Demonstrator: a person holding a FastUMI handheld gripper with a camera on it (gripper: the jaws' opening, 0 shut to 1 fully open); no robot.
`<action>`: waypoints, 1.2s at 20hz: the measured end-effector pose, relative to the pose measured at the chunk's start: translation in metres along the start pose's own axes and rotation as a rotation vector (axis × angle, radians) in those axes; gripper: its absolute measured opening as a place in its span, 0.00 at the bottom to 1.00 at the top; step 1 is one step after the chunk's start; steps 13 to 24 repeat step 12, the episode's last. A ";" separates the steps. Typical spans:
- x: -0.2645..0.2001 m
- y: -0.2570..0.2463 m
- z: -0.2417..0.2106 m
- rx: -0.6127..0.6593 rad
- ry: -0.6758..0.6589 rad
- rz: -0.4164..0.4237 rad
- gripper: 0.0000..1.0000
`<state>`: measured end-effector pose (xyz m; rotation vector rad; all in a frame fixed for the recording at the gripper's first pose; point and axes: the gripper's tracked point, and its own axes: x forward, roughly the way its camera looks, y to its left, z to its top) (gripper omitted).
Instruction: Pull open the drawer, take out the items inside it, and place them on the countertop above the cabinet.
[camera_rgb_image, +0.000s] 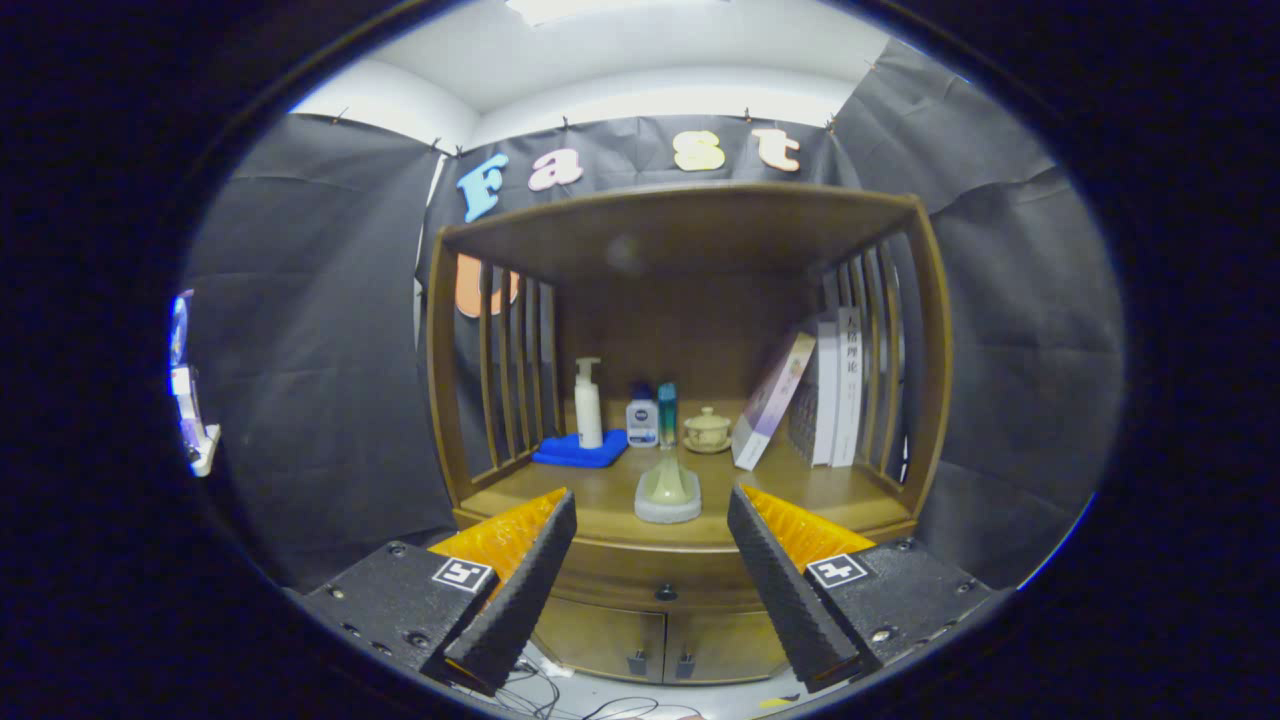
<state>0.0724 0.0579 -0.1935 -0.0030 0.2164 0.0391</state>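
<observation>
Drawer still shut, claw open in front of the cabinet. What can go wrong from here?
1. The drawer knob is small and the claw stands wide open and apart from it, so the pinch may slip.
2. The countertop is crowded: the pale vase near the front edge and the leaning book could be knocked when placing items.

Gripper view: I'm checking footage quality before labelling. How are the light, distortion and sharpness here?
In the gripper view, a ceiling lamp lights the booth from above; the cabinet bows outward from fisheye distortion, its posts curved; the shelf's back is shadowed, yet the pump bottle and drawer knob read sharp; the open gripper shows no blur.
</observation>
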 end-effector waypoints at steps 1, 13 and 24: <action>-0.010 -0.003 0.012 0.001 -0.014 0.003 0.99; -0.117 -0.020 0.113 0.022 -0.142 0.055 0.99; -0.117 -0.020 0.113 0.022 -0.142 0.055 0.99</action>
